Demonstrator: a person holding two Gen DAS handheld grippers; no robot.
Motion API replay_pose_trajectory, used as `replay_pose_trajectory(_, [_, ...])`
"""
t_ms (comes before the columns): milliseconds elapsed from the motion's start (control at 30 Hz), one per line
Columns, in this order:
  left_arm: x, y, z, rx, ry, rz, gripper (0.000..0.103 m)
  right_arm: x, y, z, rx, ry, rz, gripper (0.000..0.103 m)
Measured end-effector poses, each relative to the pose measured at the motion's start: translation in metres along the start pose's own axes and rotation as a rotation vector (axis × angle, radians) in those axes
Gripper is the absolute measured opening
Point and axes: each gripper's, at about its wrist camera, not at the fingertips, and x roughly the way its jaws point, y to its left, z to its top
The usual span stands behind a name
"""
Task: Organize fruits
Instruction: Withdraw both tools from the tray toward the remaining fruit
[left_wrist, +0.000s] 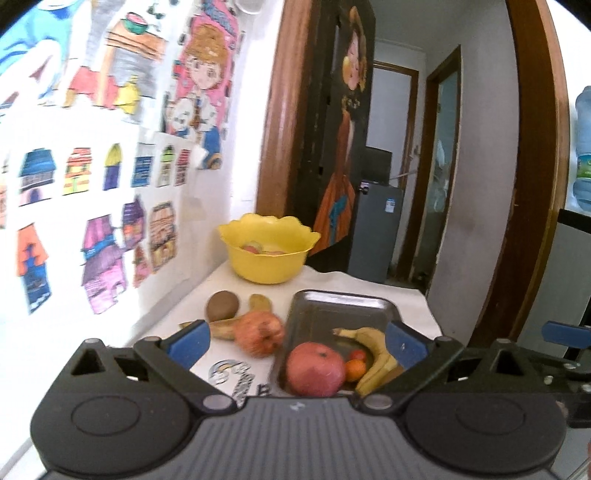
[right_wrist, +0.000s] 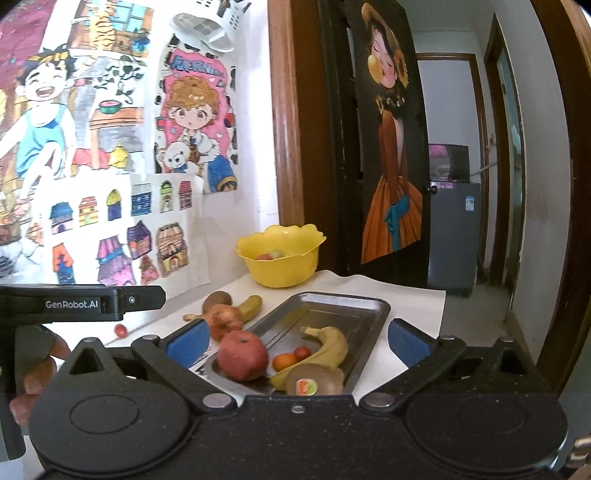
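Two grippers hang with jaws spread wide and nothing between them. Ahead of the right gripper (right_wrist: 295, 341) sits a metal tray (right_wrist: 369, 306) holding a red apple (right_wrist: 242, 355), a banana (right_wrist: 328, 349), a kiwi (right_wrist: 314, 378) and small tomatoes. Beyond the left gripper (left_wrist: 295, 339), left of the tray, another apple (left_wrist: 260, 332) lies loose. Farther ahead stands a yellow bowl (left_wrist: 267, 264).

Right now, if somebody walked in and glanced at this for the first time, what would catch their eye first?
Probably the metal tray near the table's front, holding a red apple, a banana, a stickered kiwi and small tomatoes. Behind it stands a bright yellow bowl with fruit inside, and to the tray's left another apple, a kiwi and bananas lie loose. Colourful drawings cover the wall on the left.
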Motion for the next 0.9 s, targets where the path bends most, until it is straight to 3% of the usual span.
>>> replay_pose_trajectory(400, [-0.069,0.072,-0.039,-0.035,0.027,0.117,0.102,-0.039,0.057,-0.023,-0.016,0.071,-0.058,0.102])
replay_pose_trajectory(667, [-0.103,0.092,-0.060,-0.039,0.073,0.202,0.102,-0.052,0.093,-0.047,0.003,0.157,-0.050,0.102])
replay_pose_trajectory(900, [-0.123,0.099,-0.064,-0.005,0.104,0.233,0.102,-0.058,0.123,-0.052,0.003,0.222,-0.021,0.102])
